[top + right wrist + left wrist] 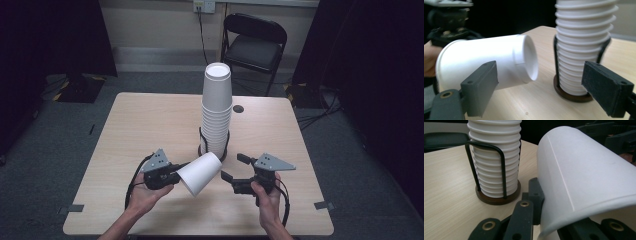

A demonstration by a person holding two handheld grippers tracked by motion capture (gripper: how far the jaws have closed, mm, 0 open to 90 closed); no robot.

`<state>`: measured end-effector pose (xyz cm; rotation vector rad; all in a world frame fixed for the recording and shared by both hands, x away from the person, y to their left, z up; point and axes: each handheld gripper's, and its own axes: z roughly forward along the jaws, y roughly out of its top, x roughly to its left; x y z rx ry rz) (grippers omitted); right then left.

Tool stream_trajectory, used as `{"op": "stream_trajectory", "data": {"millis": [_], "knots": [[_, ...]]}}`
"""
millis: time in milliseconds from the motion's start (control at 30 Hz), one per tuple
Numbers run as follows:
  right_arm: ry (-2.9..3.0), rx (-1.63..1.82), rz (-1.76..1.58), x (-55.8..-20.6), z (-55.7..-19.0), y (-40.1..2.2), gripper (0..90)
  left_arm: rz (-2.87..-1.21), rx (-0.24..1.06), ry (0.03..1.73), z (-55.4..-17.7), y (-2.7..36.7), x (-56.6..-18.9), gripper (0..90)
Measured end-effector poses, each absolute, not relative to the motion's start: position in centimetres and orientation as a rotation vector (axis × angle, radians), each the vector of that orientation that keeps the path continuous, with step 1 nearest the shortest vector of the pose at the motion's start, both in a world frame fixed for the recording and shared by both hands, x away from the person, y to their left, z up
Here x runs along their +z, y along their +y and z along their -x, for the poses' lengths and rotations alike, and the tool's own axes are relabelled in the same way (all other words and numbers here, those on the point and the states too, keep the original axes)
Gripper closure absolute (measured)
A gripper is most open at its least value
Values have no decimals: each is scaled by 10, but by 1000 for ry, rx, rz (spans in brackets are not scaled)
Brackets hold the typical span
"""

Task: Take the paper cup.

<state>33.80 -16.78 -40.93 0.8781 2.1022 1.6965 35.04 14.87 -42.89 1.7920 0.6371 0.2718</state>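
The left gripper was clamped on the rim of a single cup held sideways above the table beside the stack of cups, while the right gripper waited wide open and empty, so placing that cup apparently remained.

Open tongs frame a tilted white cup beside the cup stack.
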Motion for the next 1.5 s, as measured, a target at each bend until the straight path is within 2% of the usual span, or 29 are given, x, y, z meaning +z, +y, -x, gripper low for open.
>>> {"op": "stream_trajectory", "data": {"millis": [200,500,1167,1500], "knots": [[2172,1556,-627,-410,-332,-158,130,-1846,219,637,-353,156,-425,860],[2175,1313,-269,-407,-320,-139,129,-1924,214,641,-355,155,-423,861],[2210,960,87,-419,-299,-114,132,-2153,108,621,-360,131,-422,861],[2170,845,168,-423,-294,-101,133,-2191,102,613,-365,122,-413,862]]}}
